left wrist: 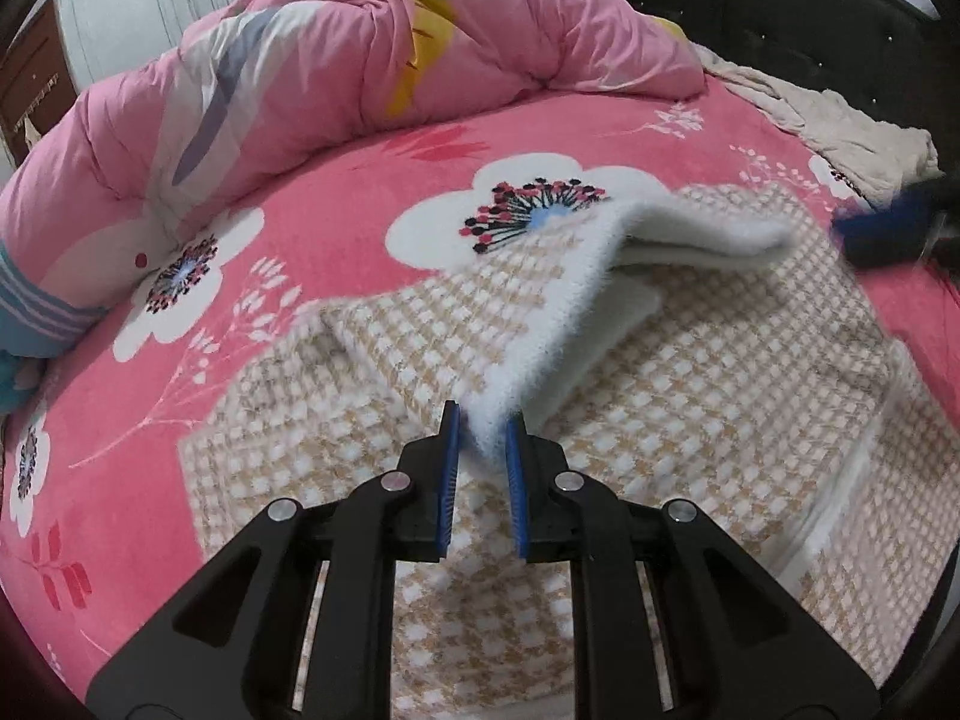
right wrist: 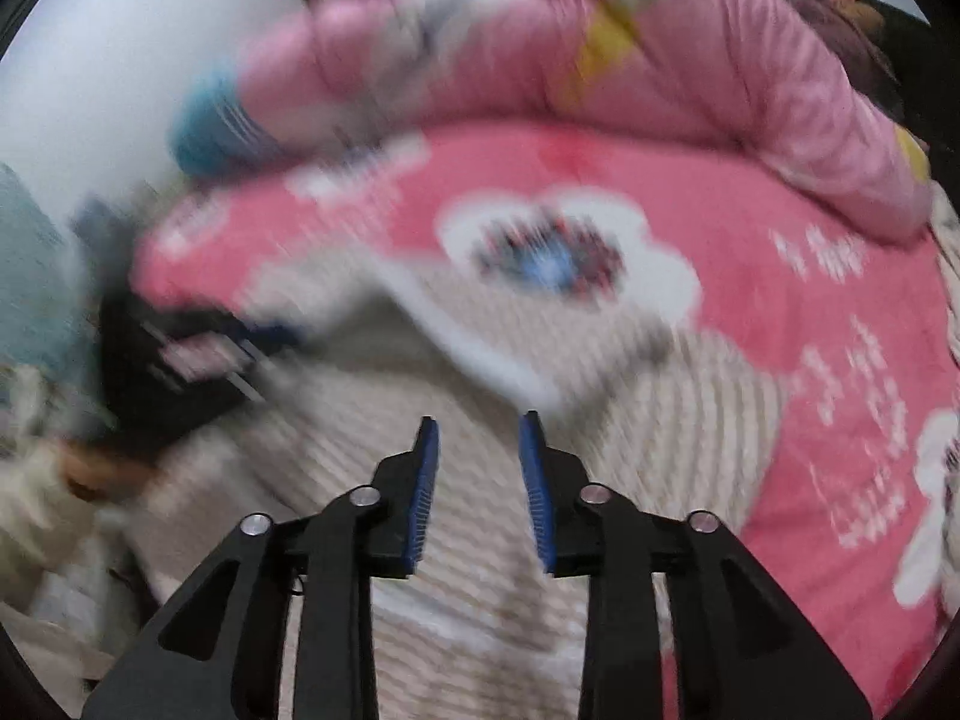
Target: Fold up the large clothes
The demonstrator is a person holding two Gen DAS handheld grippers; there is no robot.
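Observation:
A large beige-and-white checked garment [left wrist: 690, 372] with a fuzzy white hem lies spread on the bed. My left gripper [left wrist: 483, 432] is shut on that white hem [left wrist: 540, 348], which rises from the pads in a lifted fold running to the upper right. At the far right, past the fold's end, my right gripper [left wrist: 882, 234] shows as a blur. The right wrist view is smeared: the right gripper [right wrist: 479, 419] stands open with a clear gap. Only the lying garment [right wrist: 480, 600] shows through the gap. The white hem [right wrist: 480, 360] ends just ahead of the fingertips.
The bed has a pink flowered cover [left wrist: 300, 240]. A rolled pink quilt [left wrist: 360, 72] lies along its far side, a beige cloth [left wrist: 840, 120] at the right by the dark headboard [left wrist: 810, 18]. In the right wrist view a hand and pale sleeve [right wrist: 54, 498] show at the left.

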